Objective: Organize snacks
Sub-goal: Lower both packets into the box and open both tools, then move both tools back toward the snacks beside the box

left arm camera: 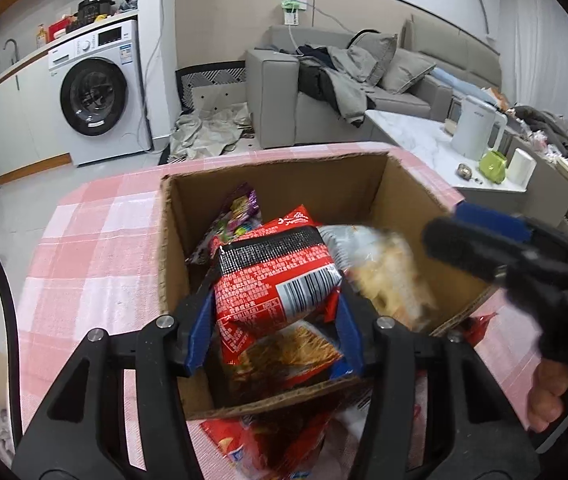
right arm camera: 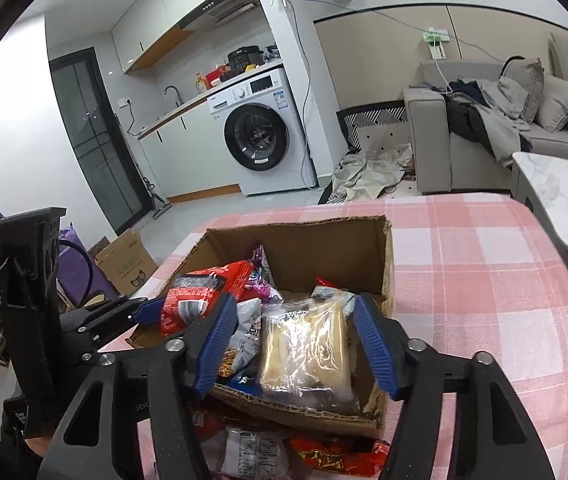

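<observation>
An open cardboard box [left arm camera: 284,182] stands on a pink checked tablecloth [left arm camera: 95,248]. My left gripper [left arm camera: 273,304] is shut on a red noodle packet [left arm camera: 275,276] and holds it over the box; the packet also shows in the right wrist view [right arm camera: 199,292]. A purple snack bag [left arm camera: 239,212] lies deeper in the box. My right gripper [right arm camera: 298,334] is open over the box [right arm camera: 304,236], its jaws standing on either side of a clear bag of pale snacks [right arm camera: 308,348], which looks blurred in the left wrist view [left arm camera: 388,276].
More red and white snack packets [right arm camera: 279,452] lie on the cloth in front of the box. Beyond the table are a washing machine [left arm camera: 99,92], a grey sofa [left arm camera: 364,80], and a white side table with a kettle [left arm camera: 476,128]. A cardboard carton [right arm camera: 123,260] sits on the floor.
</observation>
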Motion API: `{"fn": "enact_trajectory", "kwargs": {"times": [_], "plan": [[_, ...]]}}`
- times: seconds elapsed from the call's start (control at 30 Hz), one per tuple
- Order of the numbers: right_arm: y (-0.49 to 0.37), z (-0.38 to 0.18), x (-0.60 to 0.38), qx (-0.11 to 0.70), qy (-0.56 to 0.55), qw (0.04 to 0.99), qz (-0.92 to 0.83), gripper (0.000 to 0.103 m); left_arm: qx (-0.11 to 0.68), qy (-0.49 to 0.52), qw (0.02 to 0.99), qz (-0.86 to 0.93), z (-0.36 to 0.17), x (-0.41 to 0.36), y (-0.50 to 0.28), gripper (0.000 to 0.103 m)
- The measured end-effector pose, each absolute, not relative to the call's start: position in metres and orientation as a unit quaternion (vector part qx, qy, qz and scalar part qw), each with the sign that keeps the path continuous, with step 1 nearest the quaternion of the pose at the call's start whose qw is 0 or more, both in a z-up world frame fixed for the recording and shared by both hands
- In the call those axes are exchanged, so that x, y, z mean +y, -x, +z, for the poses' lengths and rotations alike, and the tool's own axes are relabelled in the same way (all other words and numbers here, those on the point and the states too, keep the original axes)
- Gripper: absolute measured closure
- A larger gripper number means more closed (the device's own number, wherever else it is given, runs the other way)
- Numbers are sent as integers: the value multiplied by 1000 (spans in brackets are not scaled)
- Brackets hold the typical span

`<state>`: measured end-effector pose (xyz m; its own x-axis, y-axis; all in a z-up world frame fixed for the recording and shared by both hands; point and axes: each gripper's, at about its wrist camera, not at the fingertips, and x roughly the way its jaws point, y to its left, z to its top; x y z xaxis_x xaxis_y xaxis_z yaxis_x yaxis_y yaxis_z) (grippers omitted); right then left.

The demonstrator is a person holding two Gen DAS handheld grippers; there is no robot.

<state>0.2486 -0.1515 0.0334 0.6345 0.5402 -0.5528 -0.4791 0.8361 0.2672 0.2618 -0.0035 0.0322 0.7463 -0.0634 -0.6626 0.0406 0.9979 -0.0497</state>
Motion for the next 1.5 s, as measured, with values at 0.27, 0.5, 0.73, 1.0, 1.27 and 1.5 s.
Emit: {"fn": "enact_trajectory", "kwargs": {"times": [0.27, 0.5, 0.73, 1.0, 1.27, 1.5], "plan": [[-233, 42, -177, 320, -54, 905, 275, 1, 332, 38, 941, -48, 49, 8, -228, 17], [-210, 37, -197, 327, -51, 907, 259, 1, 311, 19, 950, -23, 60, 8, -190, 1], [-186, 29, -203, 331, -36, 908, 256, 0, 311, 21, 950, -12, 57, 16, -162, 1], [-175, 21, -204, 342, -34, 903, 260, 0, 321, 27, 947, -7, 46, 22, -152, 1], [-179, 12, -203, 362, -33, 895, 260, 0, 329, 33, 944, -2, 35, 20, -153, 1], [-182, -1, -198, 379, -8, 892, 245, 0, 347, 39, 937, -3, 20, 21, -156, 1]]}}
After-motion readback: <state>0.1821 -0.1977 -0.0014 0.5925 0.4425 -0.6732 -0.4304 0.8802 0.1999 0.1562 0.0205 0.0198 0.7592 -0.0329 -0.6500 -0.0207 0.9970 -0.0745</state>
